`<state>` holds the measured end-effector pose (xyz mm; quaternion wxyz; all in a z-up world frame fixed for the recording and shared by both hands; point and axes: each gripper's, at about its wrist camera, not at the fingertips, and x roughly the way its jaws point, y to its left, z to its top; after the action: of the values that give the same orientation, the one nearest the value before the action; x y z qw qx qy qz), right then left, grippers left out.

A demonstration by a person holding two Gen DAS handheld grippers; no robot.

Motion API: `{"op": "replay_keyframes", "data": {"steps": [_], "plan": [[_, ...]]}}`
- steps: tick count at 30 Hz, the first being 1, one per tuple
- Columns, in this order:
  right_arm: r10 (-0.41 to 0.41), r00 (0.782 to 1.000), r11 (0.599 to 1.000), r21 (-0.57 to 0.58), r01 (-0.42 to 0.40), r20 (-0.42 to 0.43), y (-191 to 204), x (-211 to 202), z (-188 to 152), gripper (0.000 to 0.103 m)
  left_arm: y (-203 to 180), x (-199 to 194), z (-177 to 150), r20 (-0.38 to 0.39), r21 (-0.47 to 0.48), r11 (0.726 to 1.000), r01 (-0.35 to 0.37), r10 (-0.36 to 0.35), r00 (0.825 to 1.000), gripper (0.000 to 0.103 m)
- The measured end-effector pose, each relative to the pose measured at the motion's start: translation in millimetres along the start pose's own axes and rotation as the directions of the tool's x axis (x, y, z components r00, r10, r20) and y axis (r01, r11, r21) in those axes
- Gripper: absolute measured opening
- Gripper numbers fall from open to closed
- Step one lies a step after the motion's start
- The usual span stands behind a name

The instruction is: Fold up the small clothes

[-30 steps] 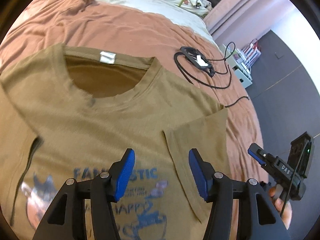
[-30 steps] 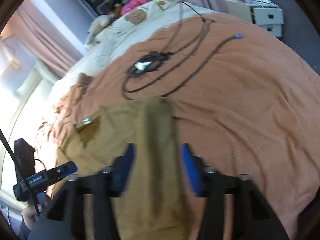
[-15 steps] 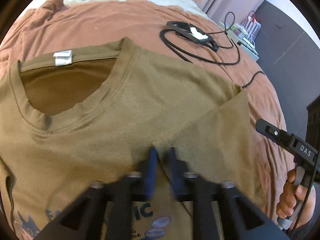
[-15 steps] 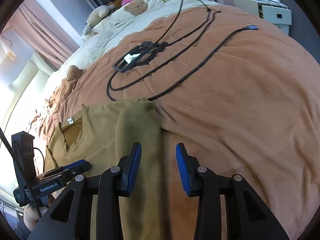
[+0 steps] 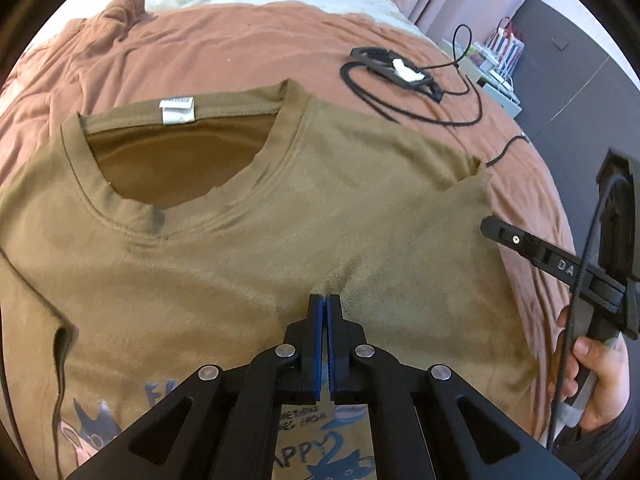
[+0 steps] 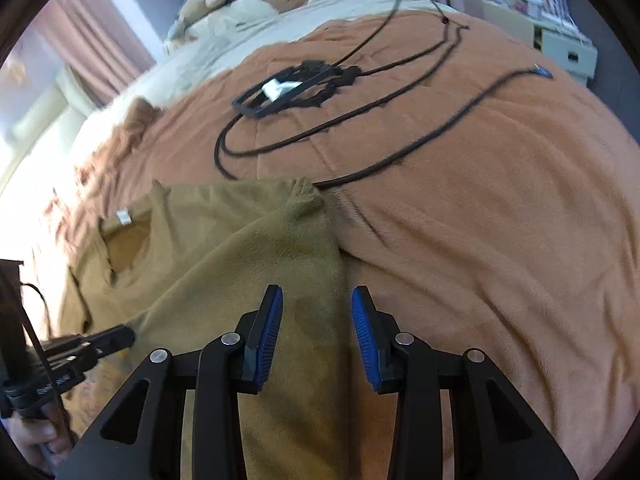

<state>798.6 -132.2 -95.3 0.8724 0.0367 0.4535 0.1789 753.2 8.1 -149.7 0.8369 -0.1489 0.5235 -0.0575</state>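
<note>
A: Where is the T-shirt (image 5: pixel 224 264) lying?

B: It is lying face up on the brown blanket (image 5: pixel 248 44) of the bed, filling the middle and lower left of the left wrist view, with its neck opening and white label (image 5: pixel 177 111) toward the upper left. The sleeve at the right of the frame is sitting folded in over the chest.

A: And the jaws?

B: The left gripper (image 5: pixel 325 300) is pinching a small pucker of cloth at that folded sleeve's inner edge; its jaws have just been closing and are now clenched on the fabric. The right gripper (image 6: pixel 316 312) is hovering at the shirt's outer edge, jaws standing apart with cloth below them (nothing is pressing on the pads as far as I can see).

A: How is it going to handle?

B: I am judging it light, soft and limp, likely to sag and drag instead of holding a crease. Taking it at a seam or hem edge looks best, pinching both layers so the fold is not slipping open.

A: Counting things?

B: One shirt, two grippers, one hand (image 5: pixel 600 376) showing at the lower right, one black frame (image 5: pixel 396 70) with one white piece inside, and dark cables (image 6: pixel 360 128) trailing over the blanket (I am making out at least two).
</note>
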Motion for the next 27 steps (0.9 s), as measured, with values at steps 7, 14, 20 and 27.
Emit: {"op": "replay_keyframes", "data": {"steps": [7,14,20,27], "plan": [[-0.064,0.998,0.998,0.000,0.064,-0.006,4.3,18.4,18.5,0.034,4.9,5.6,3.0,0.003,-0.002,1.000,0.013,-0.013,1.000,0.001],[-0.100,0.995,0.995,0.013,0.100,-0.004,0.7,31.4,35.0,0.034,4.7,17.7,14.8,-0.007,0.027,1.000,-0.008,0.008,1.000,0.002],[-0.119,0.993,0.993,0.018,0.119,0.001,1.9,32.9,34.0,0.031,7.4,21.7,16.7,-0.011,0.008,1.000,-0.013,0.013,1.000,0.002],[-0.064,0.995,0.996,-0.068,0.059,-0.074,1.7,11.4,8.8,0.033,6.0,12.1,7.1,-0.030,-0.039,0.999,-0.017,0.016,0.999,0.017]]}}
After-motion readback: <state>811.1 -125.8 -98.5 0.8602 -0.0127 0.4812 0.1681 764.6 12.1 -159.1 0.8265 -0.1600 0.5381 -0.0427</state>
